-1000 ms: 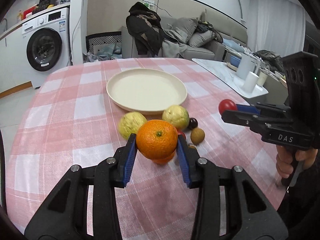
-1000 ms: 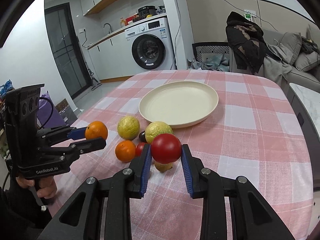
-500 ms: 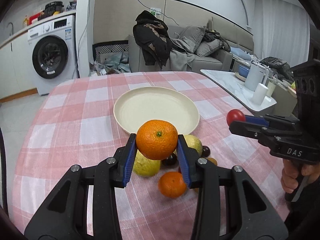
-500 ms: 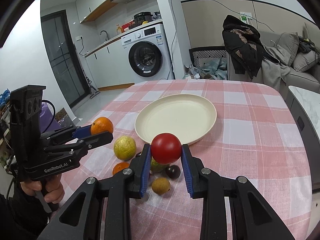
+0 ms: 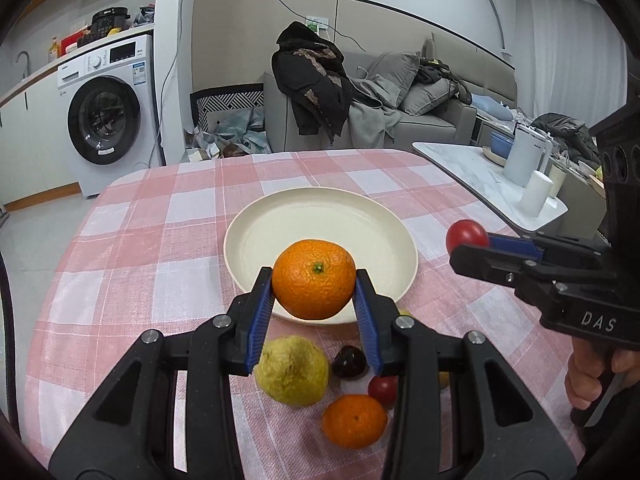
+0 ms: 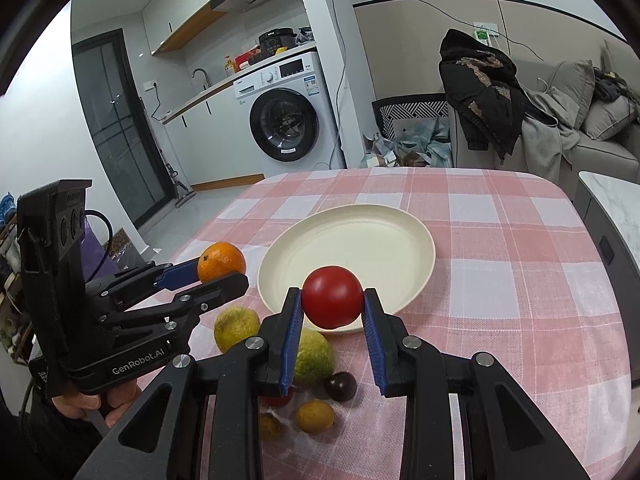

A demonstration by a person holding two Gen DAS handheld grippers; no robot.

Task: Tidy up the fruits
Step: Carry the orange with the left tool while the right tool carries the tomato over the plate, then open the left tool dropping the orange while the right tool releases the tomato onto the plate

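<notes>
My left gripper [image 5: 314, 280] is shut on an orange [image 5: 314, 278] and holds it in the air over the near rim of the cream plate [image 5: 320, 220]. My right gripper [image 6: 331, 298] is shut on a red tomato [image 6: 332, 297], also raised at the plate's near edge [image 6: 400, 236]. The left gripper with its orange [image 6: 221, 262] shows at the left of the right wrist view. The right gripper's tomato [image 5: 466, 234] shows at the right of the left wrist view. The plate holds nothing.
On the pink checked tablecloth [image 5: 140, 264] below the grippers lie a yellow-green fruit [image 5: 292, 370], a second orange [image 5: 354, 420], a dark plum [image 5: 349, 361], a small red fruit [image 5: 382, 389], another green fruit [image 6: 236, 322] and small brown fruits [image 6: 315, 416]. A side table with cups [image 5: 534, 196] stands at the right.
Both grippers have risen and moved forward with their fruits, from over the fruit pile to the plate's near edge. The fruits on the cloth have not moved.
</notes>
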